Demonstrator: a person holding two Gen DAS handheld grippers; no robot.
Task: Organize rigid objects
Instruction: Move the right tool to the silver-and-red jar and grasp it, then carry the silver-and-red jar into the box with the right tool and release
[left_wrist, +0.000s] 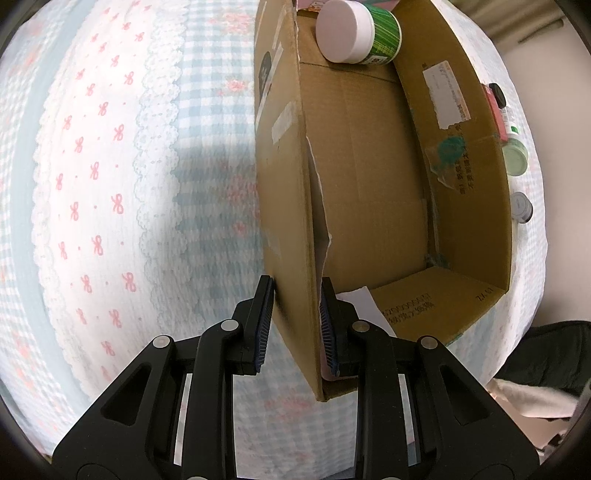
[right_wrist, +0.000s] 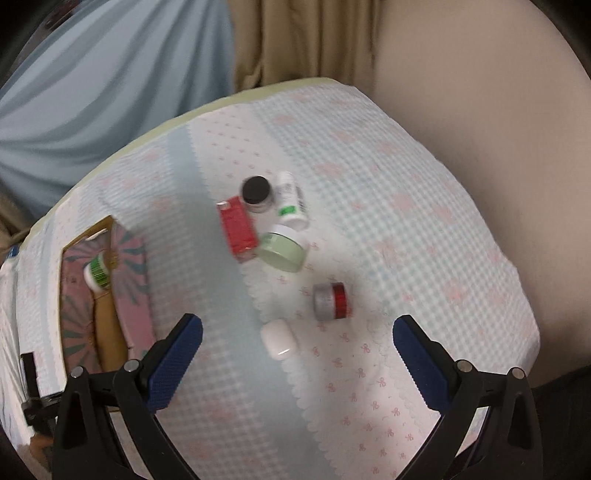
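Box (left_wrist: 369, 192) on the bed (left_wrist: 110, 184), its near wall pinched by the left gripper (left_wrist: 295, 325).

One left finger presses the wall's outside, the other its inside; a green jar (left_wrist: 358, 31) with a white lid lies at the box's far end, well ahead of the fingertips. Right gripper (right_wrist: 297, 347) hangs over the bed, fingers spread wide and holding nothing. Ahead of it lie a red carton (right_wrist: 238, 229), green tin (right_wrist: 282, 251), white bottle (right_wrist: 291, 201), black-lidded jar (right_wrist: 256, 194) and silver-red pot (right_wrist: 330, 301); a white cap (right_wrist: 279, 338) sits between its fingertips.

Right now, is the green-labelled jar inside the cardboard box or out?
Inside. The green-labelled jar lies on its side within the cardboard box, whose wall the left gripper clamps.
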